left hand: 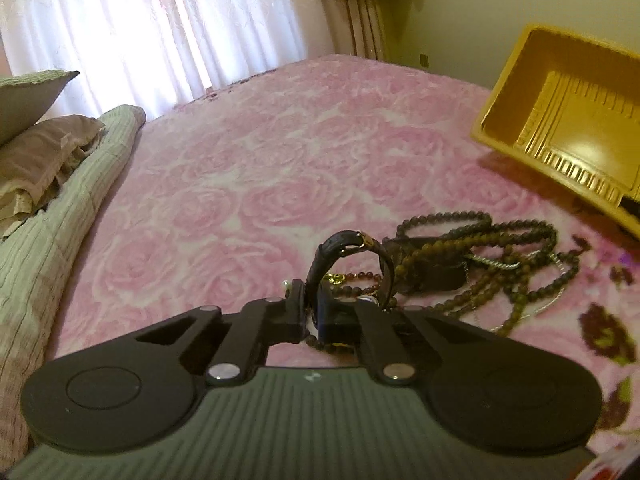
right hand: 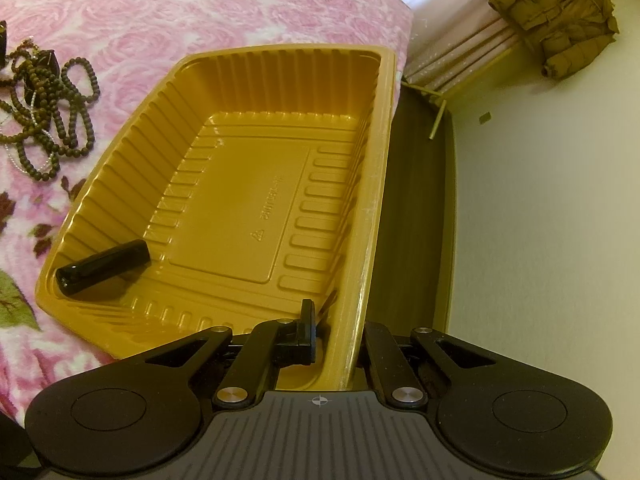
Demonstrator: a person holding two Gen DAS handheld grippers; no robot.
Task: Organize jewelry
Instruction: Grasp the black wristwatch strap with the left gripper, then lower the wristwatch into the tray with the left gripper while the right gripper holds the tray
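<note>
My left gripper [left hand: 316,304] is shut on a black leather watch [left hand: 352,256], whose strap loops up above the fingers, just over the bed. Beyond it a pile of dark bead necklaces and bracelets [left hand: 480,264] lies on the pink rose blanket [left hand: 280,160]; the pile also shows in the right wrist view [right hand: 48,108]. My right gripper [right hand: 336,328] is shut on the side wall of the gold plastic tray [right hand: 248,200] and holds it tilted. A black cylindrical case [right hand: 102,266] lies in the tray's near left corner. The tray shows at the upper right in the left wrist view [left hand: 560,120].
Green and brown pillows and a folded quilt [left hand: 52,208] lie along the bed's left side. White curtains [left hand: 160,20] hang behind. A dark wooden bed frame [right hand: 416,200] runs beside the tray, and a brown jacket [right hand: 560,20] hangs on the far wall.
</note>
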